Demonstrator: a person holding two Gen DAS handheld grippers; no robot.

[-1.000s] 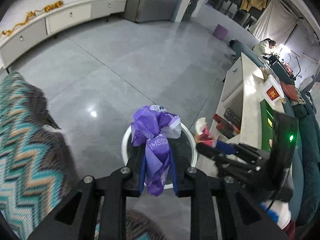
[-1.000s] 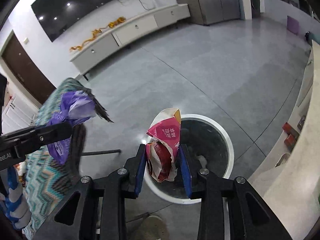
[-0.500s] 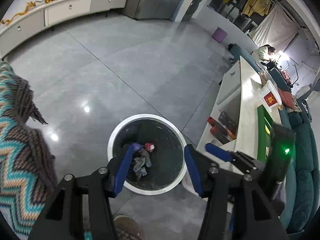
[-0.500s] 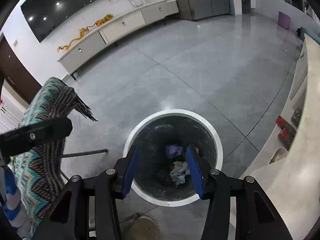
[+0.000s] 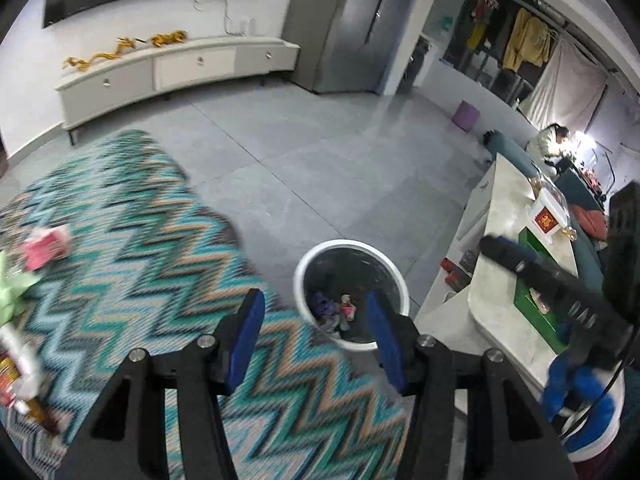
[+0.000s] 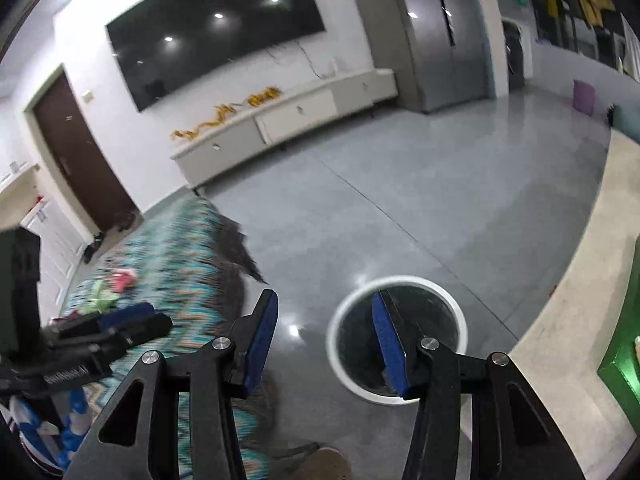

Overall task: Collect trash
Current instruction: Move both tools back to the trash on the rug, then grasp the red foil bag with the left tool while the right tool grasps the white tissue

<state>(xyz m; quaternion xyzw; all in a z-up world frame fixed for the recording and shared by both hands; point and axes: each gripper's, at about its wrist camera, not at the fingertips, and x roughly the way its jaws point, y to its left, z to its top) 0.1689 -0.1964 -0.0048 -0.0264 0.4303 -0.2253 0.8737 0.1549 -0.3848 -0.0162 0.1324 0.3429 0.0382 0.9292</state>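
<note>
My left gripper (image 5: 316, 334) is open and empty, above the edge of a zigzag cloth (image 5: 132, 248) beside the white-rimmed trash bin (image 5: 348, 243). Inside the bin lie a purple wrapper (image 5: 322, 303) and a red packet (image 5: 347, 309). My right gripper (image 6: 325, 338) is open too, with nothing between its blue pads, high over the floor next to the bin (image 6: 400, 279). Each gripper shows in the other's view: the right gripper (image 5: 504, 250) at the right edge, the left gripper (image 6: 152, 318) at the left. On the cloth lie a pink packet (image 5: 46, 246) and green crumpled paper (image 5: 12, 288).
A pale long table (image 5: 500, 216) with a green tray and a red-and-white box runs along the right of the bin. A shoe (image 6: 320, 460) stands on the grey floor below me. A person (image 5: 552, 140) sits far back right. A low white cabinet (image 5: 180, 68) lines the wall.
Both grippers opened and dropped the purple wrapper and the red packet into the bin. Both have since risen and swung left, so the cloth now fills the left of both views.
</note>
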